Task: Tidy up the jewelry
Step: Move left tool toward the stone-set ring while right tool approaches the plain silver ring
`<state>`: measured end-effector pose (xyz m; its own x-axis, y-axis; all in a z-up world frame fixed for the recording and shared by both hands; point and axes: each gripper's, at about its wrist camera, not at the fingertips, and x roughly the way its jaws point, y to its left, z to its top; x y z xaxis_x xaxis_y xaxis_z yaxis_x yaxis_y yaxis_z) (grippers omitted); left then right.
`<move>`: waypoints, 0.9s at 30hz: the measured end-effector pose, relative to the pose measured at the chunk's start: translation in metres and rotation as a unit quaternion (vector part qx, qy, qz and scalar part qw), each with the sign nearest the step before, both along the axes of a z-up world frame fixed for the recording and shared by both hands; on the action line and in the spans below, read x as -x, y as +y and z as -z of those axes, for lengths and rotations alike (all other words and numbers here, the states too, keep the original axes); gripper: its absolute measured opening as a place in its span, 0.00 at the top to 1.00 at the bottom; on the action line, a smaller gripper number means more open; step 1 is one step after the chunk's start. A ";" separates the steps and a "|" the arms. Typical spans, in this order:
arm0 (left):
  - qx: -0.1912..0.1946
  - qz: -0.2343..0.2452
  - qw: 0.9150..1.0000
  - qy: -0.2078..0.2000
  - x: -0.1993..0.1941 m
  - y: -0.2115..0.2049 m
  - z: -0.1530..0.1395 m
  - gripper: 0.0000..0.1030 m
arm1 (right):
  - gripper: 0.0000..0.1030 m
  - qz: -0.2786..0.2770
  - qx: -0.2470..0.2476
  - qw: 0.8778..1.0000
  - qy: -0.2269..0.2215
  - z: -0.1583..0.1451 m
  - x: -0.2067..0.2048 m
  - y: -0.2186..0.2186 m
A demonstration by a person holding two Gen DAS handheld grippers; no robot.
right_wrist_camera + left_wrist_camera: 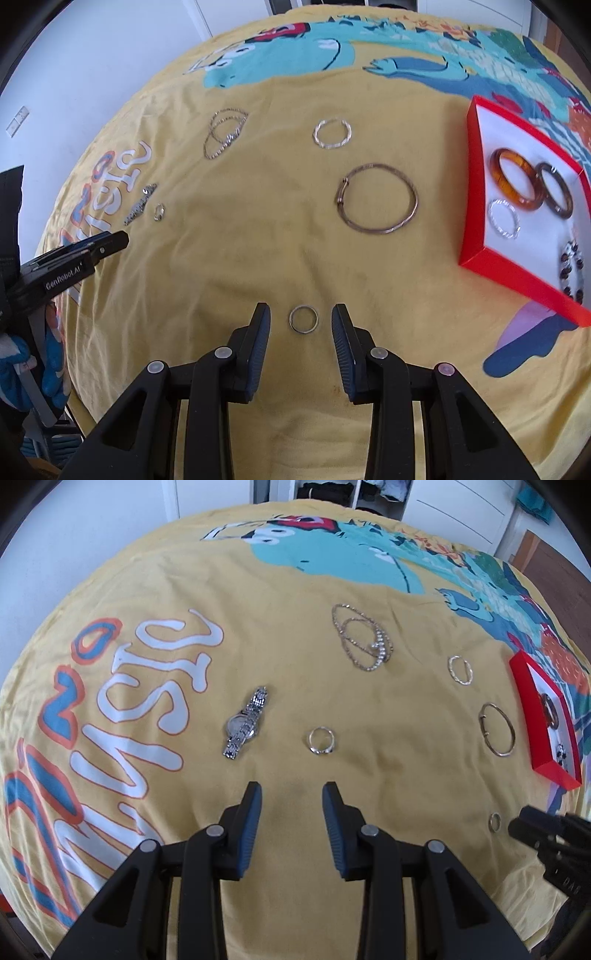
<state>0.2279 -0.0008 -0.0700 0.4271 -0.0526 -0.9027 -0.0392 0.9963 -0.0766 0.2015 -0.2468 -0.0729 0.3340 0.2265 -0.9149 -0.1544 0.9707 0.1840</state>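
Note:
Jewelry lies on a yellow printed bedspread (280,672). In the left wrist view a silver watch (245,722), a small ring (322,739), a chain necklace (364,638), a twisted bangle (460,669), a thin bangle (496,729) and a plain ring (495,821) show. My left gripper (291,794) is open, short of the small ring. My right gripper (301,319) is open, its fingers on either side of the plain ring (303,319). A red box (476,192) holds two amber bangles (517,181), a silver bangle (504,218) and a beaded bracelet (572,269).
White wardrobe doors and shelves (443,502) stand behind the bed. A white wall (92,74) is to the left. The left gripper's body (70,258) shows at the left edge of the right wrist view. The thin bangle (377,198) and twisted bangle (331,133) lie beyond the right gripper.

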 end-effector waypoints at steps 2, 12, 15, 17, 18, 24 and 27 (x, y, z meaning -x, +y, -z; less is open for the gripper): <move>0.003 -0.005 1.000 0.004 -0.006 0.001 0.005 0.69 | 0.67 0.002 -0.003 1.000 0.006 0.007 0.000 0.000; 0.004 -0.002 1.000 0.010 -0.023 -0.004 0.017 0.68 | 0.67 0.009 -0.008 0.999 0.030 0.028 -0.009 -0.001; 0.007 -0.006 1.000 0.010 -0.026 -0.004 0.020 0.68 | 0.67 0.006 -0.007 0.999 0.034 0.032 -0.011 0.002; 0.008 -0.006 1.000 0.012 -0.029 -0.004 0.021 0.68 | 0.67 -0.001 -0.005 0.999 0.036 0.034 -0.012 0.005; 0.011 -0.006 1.000 0.013 -0.032 -0.004 0.022 0.68 | 0.67 -0.003 -0.004 0.999 0.037 0.035 -0.012 0.007; 0.031 -0.006 0.999 0.022 -0.043 -0.005 0.027 0.68 | 0.67 -0.006 -0.002 0.999 0.041 0.039 -0.014 0.011; 0.035 -0.007 0.999 0.025 -0.045 -0.006 0.027 0.68 | 0.67 -0.006 -0.002 0.999 0.042 0.039 -0.014 0.010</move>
